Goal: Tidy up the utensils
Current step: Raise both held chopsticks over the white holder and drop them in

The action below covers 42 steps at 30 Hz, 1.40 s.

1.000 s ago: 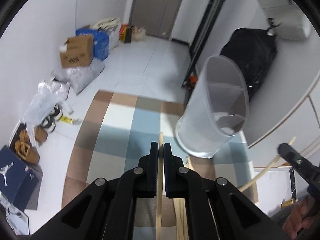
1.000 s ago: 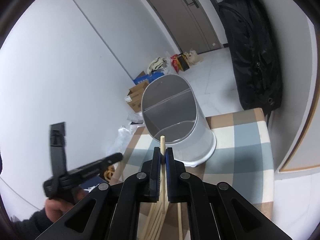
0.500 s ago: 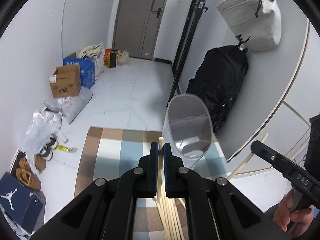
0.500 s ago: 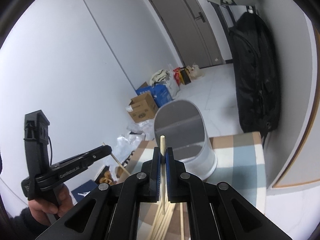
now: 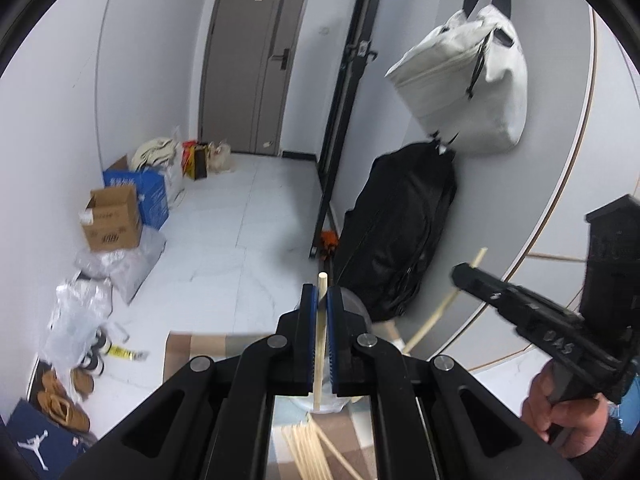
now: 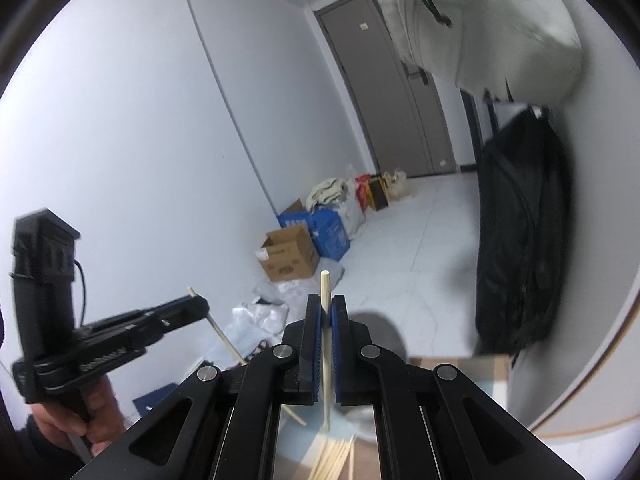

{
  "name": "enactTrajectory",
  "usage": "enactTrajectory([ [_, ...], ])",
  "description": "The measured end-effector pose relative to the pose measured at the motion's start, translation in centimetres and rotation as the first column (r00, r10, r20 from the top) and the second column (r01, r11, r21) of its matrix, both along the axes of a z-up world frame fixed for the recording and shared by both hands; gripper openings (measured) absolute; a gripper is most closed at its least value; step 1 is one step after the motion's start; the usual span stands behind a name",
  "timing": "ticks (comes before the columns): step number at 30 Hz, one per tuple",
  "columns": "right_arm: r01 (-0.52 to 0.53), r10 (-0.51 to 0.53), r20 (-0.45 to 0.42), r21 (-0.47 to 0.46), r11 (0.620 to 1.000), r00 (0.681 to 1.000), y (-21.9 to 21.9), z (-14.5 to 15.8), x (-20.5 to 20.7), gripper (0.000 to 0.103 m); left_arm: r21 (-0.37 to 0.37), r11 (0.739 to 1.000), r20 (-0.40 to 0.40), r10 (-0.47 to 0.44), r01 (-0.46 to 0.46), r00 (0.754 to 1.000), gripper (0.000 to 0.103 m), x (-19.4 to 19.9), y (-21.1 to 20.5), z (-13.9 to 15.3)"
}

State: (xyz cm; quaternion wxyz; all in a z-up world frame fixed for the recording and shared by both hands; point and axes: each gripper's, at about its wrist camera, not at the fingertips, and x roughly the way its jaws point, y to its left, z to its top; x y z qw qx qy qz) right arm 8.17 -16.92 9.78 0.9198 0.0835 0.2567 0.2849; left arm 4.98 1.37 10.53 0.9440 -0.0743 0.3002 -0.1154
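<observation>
While each gripper clamps one wooden chopstick upright between its blue pads, the left gripper (image 5: 319,294) sits at lower centre of its frame and the right gripper (image 6: 326,306) likewise; the remaining chopsticks (image 5: 310,450) lie loose on the checked mat (image 5: 200,350) at bottom centre, just below the white holder (image 6: 380,330)
</observation>
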Motion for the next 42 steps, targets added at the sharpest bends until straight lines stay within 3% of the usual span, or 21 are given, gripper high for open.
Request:
enactTrajectory([
  [9, 0.042, -0.042, 0.018, 0.001, 0.999, 0.999, 0.4, 2.0, 4.2, 0.004, 0.03, 0.999, 0.036, -0.027, 0.026, 0.999, 0.001, 4.2, -1.4, 1.7],
  [18, 0.085, -0.085, 0.046, 0.002, 0.996, 0.995, 0.6, 1.9, 7.4, 0.004, 0.036, 0.998, -0.002, -0.043, 0.043, 0.999, 0.001, 7.9, -1.4, -0.7],
  [31, 0.055, -0.055, 0.009, -0.062, 0.997, 0.998, 1.9, -1.7, 9.9, 0.004, 0.022, 0.996, -0.044, -0.08, 0.081, 0.996, 0.001, 10.4, -2.3, -3.3],
  [38, 0.04, -0.042, -0.038, -0.066, 0.997, 0.998, 1.9, -4.1, 10.6, 0.004, -0.017, 0.985, -0.059, -0.17, 0.169, 0.984, 0.001, 11.0, -3.0, -4.1],
  [42, 0.043, -0.045, -0.109, -0.021, 0.999, 0.993, 0.9, -5.7, 11.2, 0.005, -0.032, 0.974, -0.078, -0.226, 0.224, 0.971, 0.001, 11.4, -3.8, -4.6],
])
